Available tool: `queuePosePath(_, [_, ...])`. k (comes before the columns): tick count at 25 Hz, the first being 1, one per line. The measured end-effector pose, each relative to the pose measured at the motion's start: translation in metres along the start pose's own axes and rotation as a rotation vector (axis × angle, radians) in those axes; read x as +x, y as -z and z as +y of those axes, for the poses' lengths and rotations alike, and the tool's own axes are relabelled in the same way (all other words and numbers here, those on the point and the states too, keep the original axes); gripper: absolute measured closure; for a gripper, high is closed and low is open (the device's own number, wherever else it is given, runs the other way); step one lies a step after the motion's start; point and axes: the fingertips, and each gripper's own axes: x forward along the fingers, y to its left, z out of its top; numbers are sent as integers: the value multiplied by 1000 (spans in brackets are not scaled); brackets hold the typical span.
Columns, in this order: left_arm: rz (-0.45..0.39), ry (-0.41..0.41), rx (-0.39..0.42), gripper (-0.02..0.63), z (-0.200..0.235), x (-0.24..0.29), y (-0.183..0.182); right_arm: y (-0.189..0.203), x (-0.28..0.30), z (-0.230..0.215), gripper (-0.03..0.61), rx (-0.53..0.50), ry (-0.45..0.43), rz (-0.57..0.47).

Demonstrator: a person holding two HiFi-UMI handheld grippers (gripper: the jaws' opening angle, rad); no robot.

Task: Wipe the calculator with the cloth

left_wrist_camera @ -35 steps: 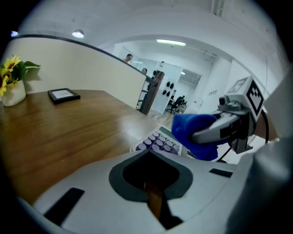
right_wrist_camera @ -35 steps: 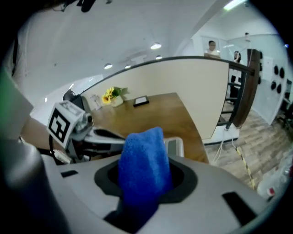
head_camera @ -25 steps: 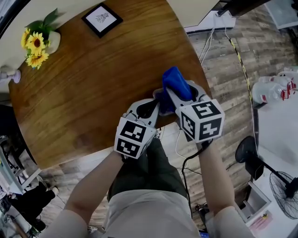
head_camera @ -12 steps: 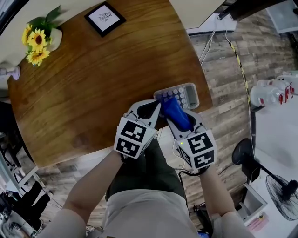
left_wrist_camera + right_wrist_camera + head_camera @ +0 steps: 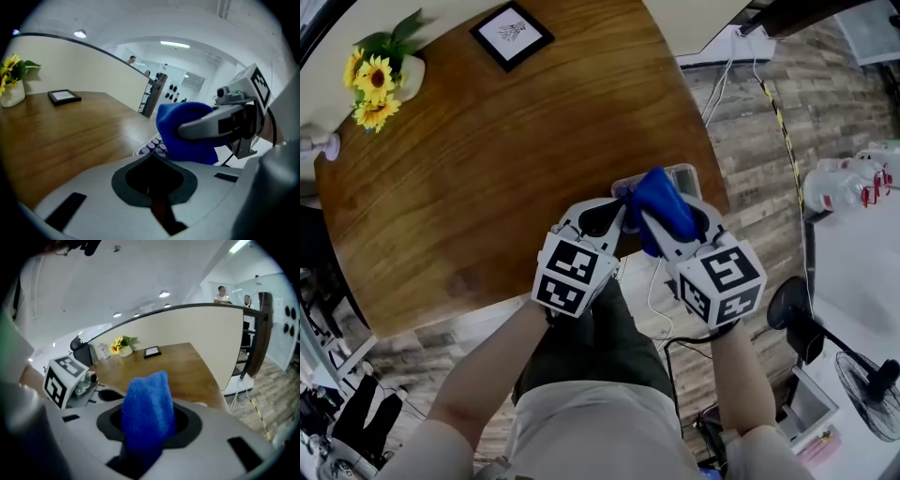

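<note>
A pale calculator [image 5: 682, 175] with lilac keys lies near the front edge of the round wooden table [image 5: 487, 159]; the blue cloth [image 5: 661, 202] hides most of it. My right gripper [image 5: 652, 220] is shut on the cloth [image 5: 147, 413], which bulges out between its jaws over the calculator. My left gripper [image 5: 617, 211] is shut, its tips meeting at the calculator's near left corner. In the left gripper view the keys [image 5: 152, 146] show just past the closed left gripper [image 5: 150, 155], with the cloth [image 5: 185, 133] right above them.
A vase of sunflowers [image 5: 370, 75] and a framed picture [image 5: 511, 36] stand at the table's far side. The table edge runs just below both grippers. Cables [image 5: 717, 89] and a fan [image 5: 872, 384] are on the floor to the right.
The right gripper drew the cloth back toward me, baring the calculator, and has now pushed it forward over the calculator again. The left gripper stayed put.
</note>
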Motion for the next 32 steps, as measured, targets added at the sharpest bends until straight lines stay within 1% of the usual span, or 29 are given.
queuePosePath(2, [0, -1, 1, 612, -1, 0, 0, -18, 8, -13, 426, 0, 35, -39])
queuePosePath(4, [0, 0, 4, 611, -1, 0, 0, -24, 17, -30, 426, -19, 95, -37])
queuePosePath(6, [1, 1, 7, 612, -1, 1, 0, -21, 24, -49, 425, -53, 156, 2])
queuePosePath(9, [1, -1, 15, 612, -1, 1, 0, -8, 26, -68, 425, -90, 204, 64])
queuePosePath(13, [-11, -17, 37, 612, -3, 1, 0, 8, 15, -72, 428, -150, 262, 106])
queuePosePath(15, [-14, -26, 37, 612, -1, 0, 1, 16, 9, -70, 430, -157, 271, 127])
queuePosePath(18, [-11, -25, 20, 611, 0, -1, 1, 31, -5, -68, 430, -132, 268, 158])
queuePosePath(22, [-2, -25, 19, 612, 0, 1, 1, 56, -21, -62, 431, -92, 235, 210])
queuePosePath(27, [37, -24, 36, 611, 1, 2, 3, 88, -37, -48, 431, -73, 200, 309])
queuePosePath(30, [67, -23, -16, 611, 3, 1, 6, 93, -47, -39, 431, -62, 199, 327])
queuePosePath(32, [108, -39, -25, 612, 6, -6, 10, 85, -54, -31, 430, -53, 200, 306])
